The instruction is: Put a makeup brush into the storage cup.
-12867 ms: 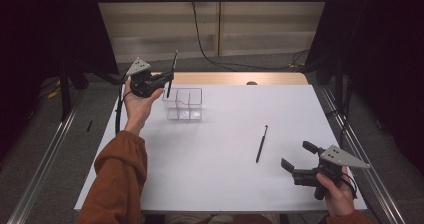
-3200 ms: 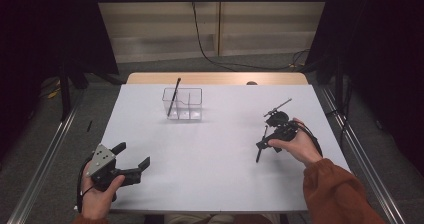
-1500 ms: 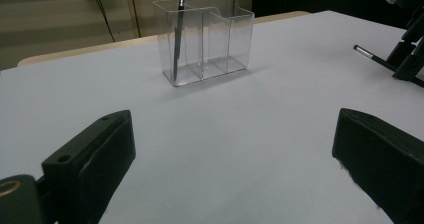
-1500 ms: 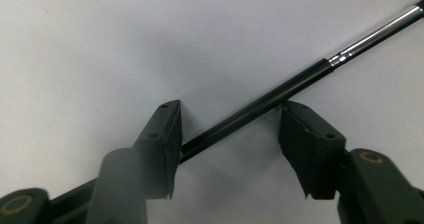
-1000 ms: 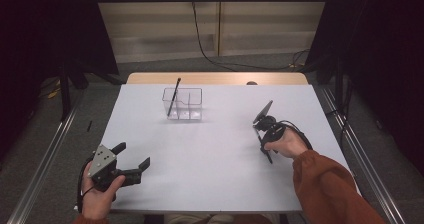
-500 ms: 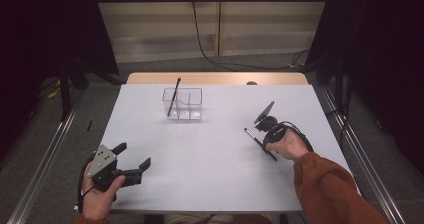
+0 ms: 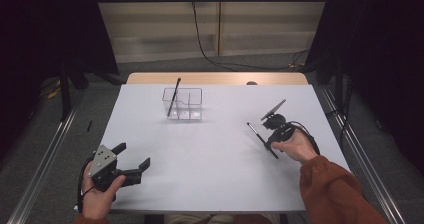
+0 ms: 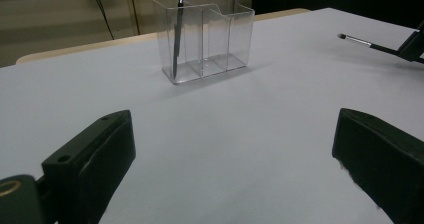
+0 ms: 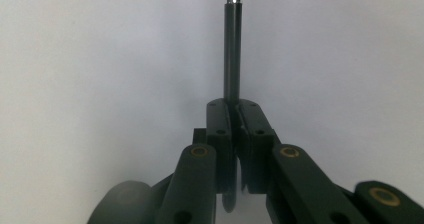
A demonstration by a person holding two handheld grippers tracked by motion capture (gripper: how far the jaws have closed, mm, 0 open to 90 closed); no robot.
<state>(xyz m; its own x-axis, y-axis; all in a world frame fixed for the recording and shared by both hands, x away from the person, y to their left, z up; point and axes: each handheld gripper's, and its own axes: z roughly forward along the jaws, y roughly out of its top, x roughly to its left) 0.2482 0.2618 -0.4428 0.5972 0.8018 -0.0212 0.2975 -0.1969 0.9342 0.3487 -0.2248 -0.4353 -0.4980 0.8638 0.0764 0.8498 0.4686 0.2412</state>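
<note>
Brush (image 7: 261, 139) clamped between the closed jaws of the right gripper (image 7: 272, 134) – slanted over the right side of the white table (image 7: 210, 154), tip toward the clear organizer (image 7: 183, 104). Left gripper (image 7: 134, 160) rests near the front-left edge, jaws wide apart, holding nothing – a second brush (image 7: 173, 97) stands in the organizer

2 slim dark brushes, 1 clear organiser and 2 hand-held grippers share 1 white table (image 7: 210, 154). 1 brush (image 7: 173, 97) stands tilted in the organiser (image 7: 183, 104), which has 3 compartments; the other brush (image 7: 261, 139) is right of the organiser, clamped in the right gripper (image 7: 270, 138). The left gripper (image 7: 135, 160), jaws wide apart, sits near and left of the organiser.
</note>
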